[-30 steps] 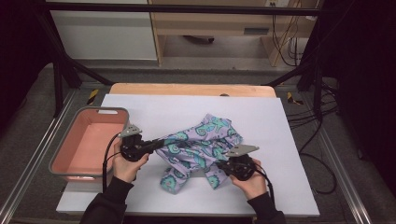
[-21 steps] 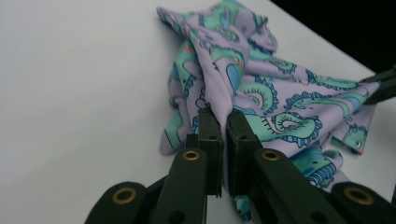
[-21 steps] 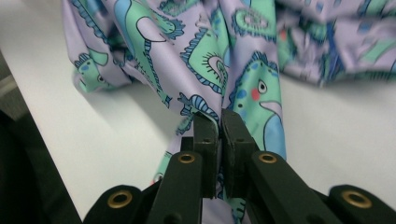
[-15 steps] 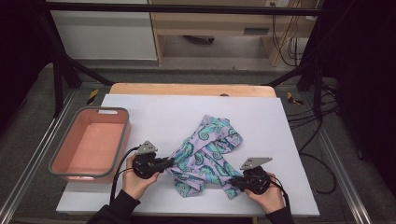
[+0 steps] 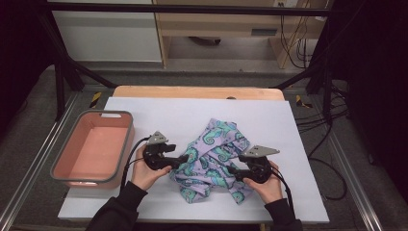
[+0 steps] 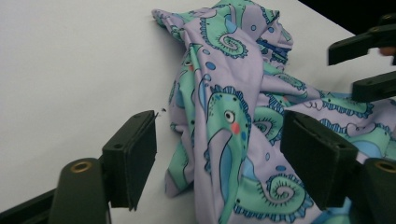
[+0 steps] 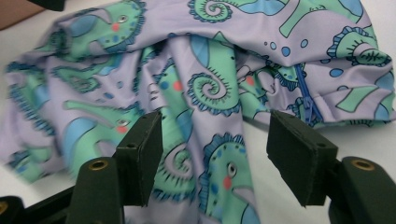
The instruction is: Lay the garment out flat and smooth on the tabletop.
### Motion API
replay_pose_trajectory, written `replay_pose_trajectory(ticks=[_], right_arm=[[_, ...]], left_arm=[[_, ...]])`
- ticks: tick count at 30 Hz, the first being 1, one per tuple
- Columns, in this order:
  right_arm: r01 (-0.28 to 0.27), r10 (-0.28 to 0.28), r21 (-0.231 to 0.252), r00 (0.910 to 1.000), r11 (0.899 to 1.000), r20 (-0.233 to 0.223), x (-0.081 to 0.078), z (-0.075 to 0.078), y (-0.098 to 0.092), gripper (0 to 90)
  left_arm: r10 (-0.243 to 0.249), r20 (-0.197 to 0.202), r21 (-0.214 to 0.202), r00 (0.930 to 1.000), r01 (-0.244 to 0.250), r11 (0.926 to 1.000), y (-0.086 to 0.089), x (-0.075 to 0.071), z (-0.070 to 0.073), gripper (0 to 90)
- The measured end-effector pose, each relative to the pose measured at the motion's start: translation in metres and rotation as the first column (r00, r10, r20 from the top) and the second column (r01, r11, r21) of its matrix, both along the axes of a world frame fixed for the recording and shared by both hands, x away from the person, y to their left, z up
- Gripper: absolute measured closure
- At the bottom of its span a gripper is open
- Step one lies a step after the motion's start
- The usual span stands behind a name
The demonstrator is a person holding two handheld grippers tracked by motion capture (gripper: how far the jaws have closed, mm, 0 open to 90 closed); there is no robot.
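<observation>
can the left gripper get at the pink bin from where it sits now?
Probably yes. The left gripper sits open at the seahorse cloth, pads off it, jaws having just been opening. The pink bin lies just beside that hand, with bare white table between.

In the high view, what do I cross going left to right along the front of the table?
Pink bin → left gripper → seahorse-print cloth → right gripper.
</observation>
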State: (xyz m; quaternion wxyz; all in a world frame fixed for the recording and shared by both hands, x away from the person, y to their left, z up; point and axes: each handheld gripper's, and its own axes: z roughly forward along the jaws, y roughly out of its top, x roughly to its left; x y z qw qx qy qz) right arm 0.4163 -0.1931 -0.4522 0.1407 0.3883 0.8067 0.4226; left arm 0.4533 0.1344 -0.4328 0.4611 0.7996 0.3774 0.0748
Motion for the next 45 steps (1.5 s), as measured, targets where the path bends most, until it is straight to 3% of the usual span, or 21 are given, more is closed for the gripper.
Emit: replay_pose_trajectory(ticks=[6,8,12,17,20,23,26,32,37,40,45], right_arm=[[0.009,-0.008,0.014,0.9989,1.000,-0.045,0.014,-0.014,0.007,40.0],[0.005,-0.004,0.022,0.9982,1.000,-0.060,0.016,-0.018,0.009,41.4],[-0.024,0.024,0.010,0.9967,1.000,-0.077,0.016,-0.023,0.014,45.1],[-0.055,0.056,0.016,0.9943,0.998,-0.091,0.014,-0.024,0.018,57.3],[-0.084,0.085,0.016,0.9913,0.996,-0.100,0.013,-0.024,0.020,69.6],[-0.109,0.109,0.008,0.9881,0.994,-0.109,0.011,-0.021,0.021,82.0],[-0.109,0.108,0.001,0.9877,0.994,-0.113,0.009,-0.017,0.020,87.9],[-0.093,0.091,-0.019,0.9903,0.995,-0.105,0.003,-0.005,0.007,88.8],[-0.078,0.078,0.001,0.9925,0.997,-0.095,-0.009,0.005,-0.007,89.6],[-0.081,0.081,0.011,0.9924,0.997,-0.092,-0.017,0.008,-0.013,90.0],[-0.110,0.108,-0.008,0.9843,0.994,-0.139,-0.029,0.003,-0.015,90.0]], left_arm=[[-0.013,-0.008,0.030,0.9999,0.014,0.9995,-0.023,0.015,0.001,24.8],[-0.010,-0.010,0.028,0.9999,0.010,0.9996,-0.030,0.022,0.002,28.8],[0.009,-0.021,0.066,0.9997,-0.008,0.9978,-0.042,0.036,-0.002,35.6],[-0.003,-0.031,0.091,0.9995,0.005,0.9958,-0.051,0.047,-0.008,45.5],[0.003,-0.035,0.102,0.9994,0.000,0.9948,-0.052,0.047,-0.007,59.3],[0.010,-0.021,0.135,0.9997,-0.007,0.9908,-0.051,0.045,-0.003,74.3],[0.018,-0.032,0.123,0.9993,-0.014,0.9923,-0.045,0.042,0.004,86.0],[0.024,-0.022,0.080,0.9995,-0.023,0.9965,-0.025,0.034,0.016,87.4],[0.022,-0.020,0.050,0.9996,-0.021,0.9986,-0.009,0.021,0.019,87.6],[0.010,-0.024,0.036,0.9997,-0.009,0.9993,0.000,0.002,0.014,87.5],[-0.016,-0.019,0.052,0.9997,0.017,0.9985,0.006,-0.023,0.002,87.5]])
